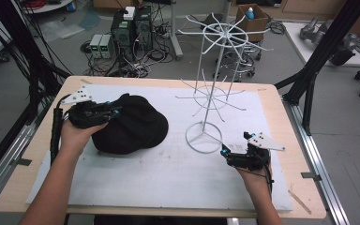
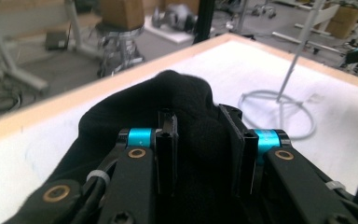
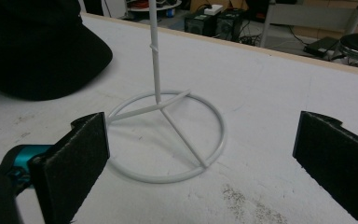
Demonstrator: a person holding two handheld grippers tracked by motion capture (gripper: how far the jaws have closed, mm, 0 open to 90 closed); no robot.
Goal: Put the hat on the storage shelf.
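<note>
The surface (image 1: 136, 187), a wooden top under a white sheet, carries a black cap (image 1: 133, 124) on its left half and a tall white wire rack (image 1: 211, 84) standing upright right of centre, the 2 well apart. The person's left forearm reaches in from the bottom left, its hand (image 1: 77, 136) wrapped around the left gripper (image 1: 105, 111) at the cap's left edge. The right forearm enters from the bottom right, and the right gripper (image 1: 227, 152) is low over the sheet just beside the rack's ring base. The left gripper view shows what the high view hides: the 2 fingers (image 2: 167, 140) are clenched on a fold of the cap's black fabric. The right gripper view shows its fingers (image 3: 81, 154) spread wide and released, facing the ring base (image 3: 168, 135), with the cap's brim at upper left.
</note>
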